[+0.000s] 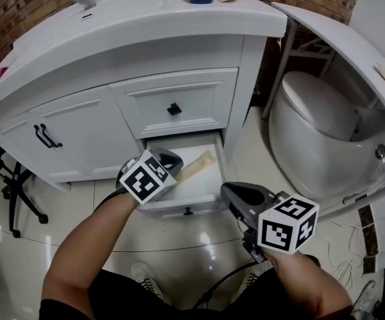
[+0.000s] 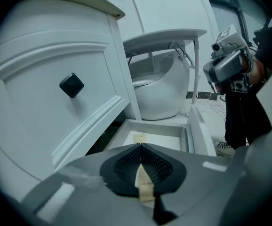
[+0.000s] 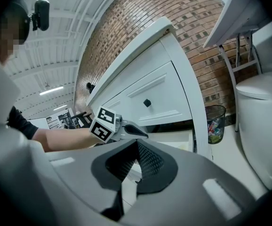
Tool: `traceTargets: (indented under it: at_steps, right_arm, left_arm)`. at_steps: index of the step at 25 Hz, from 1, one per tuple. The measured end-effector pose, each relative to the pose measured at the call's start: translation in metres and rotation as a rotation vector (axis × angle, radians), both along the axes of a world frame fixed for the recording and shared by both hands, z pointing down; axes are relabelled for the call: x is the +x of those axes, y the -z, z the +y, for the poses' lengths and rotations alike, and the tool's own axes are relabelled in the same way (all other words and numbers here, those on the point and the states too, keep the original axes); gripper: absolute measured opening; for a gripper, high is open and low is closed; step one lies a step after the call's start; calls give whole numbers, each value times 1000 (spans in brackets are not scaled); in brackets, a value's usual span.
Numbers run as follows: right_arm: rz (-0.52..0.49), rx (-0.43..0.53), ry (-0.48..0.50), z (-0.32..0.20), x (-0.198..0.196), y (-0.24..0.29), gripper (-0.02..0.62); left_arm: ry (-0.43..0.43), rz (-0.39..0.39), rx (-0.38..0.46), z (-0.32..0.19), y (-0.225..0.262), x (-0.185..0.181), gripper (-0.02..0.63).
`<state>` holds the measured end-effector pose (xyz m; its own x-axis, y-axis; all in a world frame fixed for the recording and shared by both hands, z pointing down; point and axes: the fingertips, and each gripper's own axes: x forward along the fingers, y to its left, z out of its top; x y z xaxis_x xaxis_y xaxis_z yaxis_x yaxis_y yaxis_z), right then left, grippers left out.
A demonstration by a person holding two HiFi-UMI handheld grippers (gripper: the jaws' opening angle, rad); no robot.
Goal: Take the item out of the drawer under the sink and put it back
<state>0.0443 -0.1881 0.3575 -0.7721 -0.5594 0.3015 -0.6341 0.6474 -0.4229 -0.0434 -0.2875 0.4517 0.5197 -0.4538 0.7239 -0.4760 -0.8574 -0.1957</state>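
Observation:
The lower drawer (image 1: pixel 206 181) of the white vanity under the sink stands pulled out. My left gripper (image 1: pixel 174 168) reaches over its left front corner and is shut on one end of a flat beige strip (image 1: pixel 199 165). The strip's far end points into the drawer. In the left gripper view the strip (image 2: pixel 145 183) shows pinched between the pads of the left gripper (image 2: pixel 141 148), above the drawer (image 2: pixel 192 132). My right gripper (image 1: pixel 226 191) hovers just right of the drawer front, shut and holding nothing. Seen from the right gripper (image 3: pixel 136 143), the left gripper (image 3: pixel 126 130) is over the drawer (image 3: pixel 173 138).
A shut upper drawer with a black knob (image 1: pixel 174 109) sits right above the open one. Cabinet doors with black handles (image 1: pixel 46 137) are to the left. A white toilet (image 1: pixel 312 132) stands close on the right, a bin (image 3: pixel 215 121) behind it. Cables (image 1: pixel 346 259) lie on the floor.

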Motion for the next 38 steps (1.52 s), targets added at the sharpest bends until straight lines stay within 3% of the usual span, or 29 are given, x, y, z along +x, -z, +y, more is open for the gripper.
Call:
traceTargets:
  at_steps: [5,11,20,24,32,38]
  right_arm:
    - [-3,-4,6,0,-1,1,3]
    - [-21,4,1,-4,-1,9,3]
    - [-25,-9,10,-4,0,9,3]
    - [-31,-12,1,-5,3,9,2]
    - [-40,-7,-2,-4,6,13,3]
    - [-42,-8,4,-3,2,12,3]
  left_arm:
    - [-37,-28,-131,-13,-37,8,71]
    - [-43,-72,-230,-24,-78,15,129]
    - [-56,-146,-341,-21,-113,16,123]
    - [-41,-134,-379,-22,-116,17,115]
    - [-21,-130,-358,-24,-108,19,38]
    - [-33,-153,-316,-21,-92,18,29]
